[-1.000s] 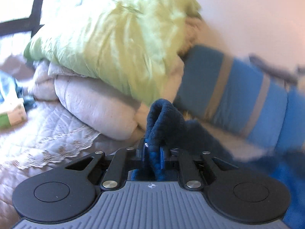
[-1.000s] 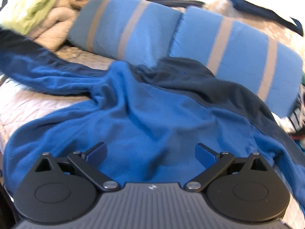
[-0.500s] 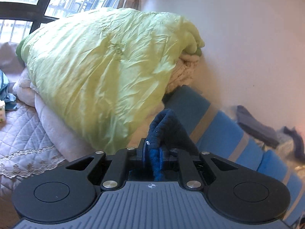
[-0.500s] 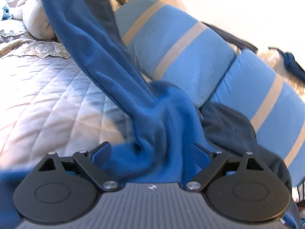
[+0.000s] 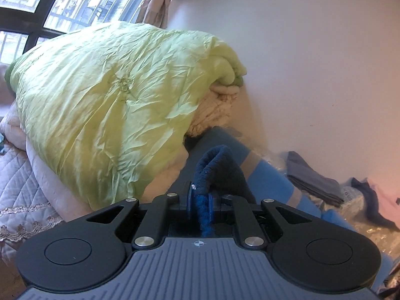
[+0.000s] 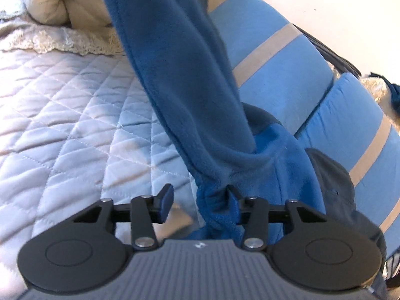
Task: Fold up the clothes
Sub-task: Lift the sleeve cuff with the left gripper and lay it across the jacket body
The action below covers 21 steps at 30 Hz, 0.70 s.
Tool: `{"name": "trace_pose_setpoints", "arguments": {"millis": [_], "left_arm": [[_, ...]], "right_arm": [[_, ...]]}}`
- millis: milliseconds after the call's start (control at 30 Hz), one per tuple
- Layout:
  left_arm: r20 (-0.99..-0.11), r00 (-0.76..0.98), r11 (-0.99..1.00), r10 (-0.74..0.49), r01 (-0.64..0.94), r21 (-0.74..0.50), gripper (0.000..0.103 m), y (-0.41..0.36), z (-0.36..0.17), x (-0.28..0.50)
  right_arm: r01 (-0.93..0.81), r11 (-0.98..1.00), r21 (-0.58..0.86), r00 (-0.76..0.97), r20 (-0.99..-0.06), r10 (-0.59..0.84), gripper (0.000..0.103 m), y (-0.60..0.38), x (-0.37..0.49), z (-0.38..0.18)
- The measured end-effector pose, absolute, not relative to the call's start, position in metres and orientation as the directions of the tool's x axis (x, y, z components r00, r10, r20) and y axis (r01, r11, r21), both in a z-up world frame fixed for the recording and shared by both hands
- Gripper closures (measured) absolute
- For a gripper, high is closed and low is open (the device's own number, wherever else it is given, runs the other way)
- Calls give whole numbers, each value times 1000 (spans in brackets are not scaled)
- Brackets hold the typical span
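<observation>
A blue fleece garment (image 6: 180, 75) hangs stretched upward from the bed, its darker lining bunched beside the pillows. My left gripper (image 5: 201, 195) is shut on a dark blue folded edge of the fleece (image 5: 220, 165), held up in the air and facing the wall. My right gripper (image 6: 200, 200) is low over the bedspread and its jaws are closing. A bunched fold of the fleece lies between them against the right finger (image 6: 233, 201). The left finger (image 6: 166, 200) still stands apart from the cloth.
A lime-green duvet (image 5: 112, 105) lies piled on beige blankets (image 5: 215, 110) by the window. Two blue striped pillows (image 6: 275, 57) line the wall. A quilted pale bedspread (image 6: 75, 115) covers the bed. Folded grey clothes (image 5: 312, 177) sit at the far right.
My left gripper has risen with the fleece edge in it. My right gripper has moved across to the lifted part of the fleece, and its jaws have narrowed around a fold.
</observation>
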<state>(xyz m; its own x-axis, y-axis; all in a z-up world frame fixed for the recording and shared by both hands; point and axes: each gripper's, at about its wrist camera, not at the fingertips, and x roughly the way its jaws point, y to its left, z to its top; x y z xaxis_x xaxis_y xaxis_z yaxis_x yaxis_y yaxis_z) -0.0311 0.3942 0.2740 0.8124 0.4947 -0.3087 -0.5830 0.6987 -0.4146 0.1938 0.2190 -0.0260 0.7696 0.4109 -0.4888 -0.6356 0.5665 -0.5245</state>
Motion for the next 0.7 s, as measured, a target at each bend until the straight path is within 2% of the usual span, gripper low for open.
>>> {"name": "trace_pose_setpoints", "arguments": {"millis": [67,167,267,400,567,700], "left_arm": [[-315,808,698,499,-589,-407,92,396,272,-32],[-340,778,684,529,-628,-371,92,405,264,-35],[-393,746,655,538,-663,-363,92,422,248,-42],[-518,671,614,530,-725,-312,92,443,204,-55],[-688,554,520,469,-803,-292,92,465,110,-78],[-770,477,390,423,-863,-321,92,471,39,-108]], "right_arm": [[-615,564,-550,786,-487,382,82,224,196,-27],[-630,517,-579,776,-498,388,87,220,192,-22],[-627,458,-630,777,-458,432,88,194,180,-11],[-622,411,-667,771,-427,472,89,149,169,10],[-671,351,-653,722,-470,508,89,113,162,33],[-696,261,-668,685,-509,521,89,107,150,30]]}}
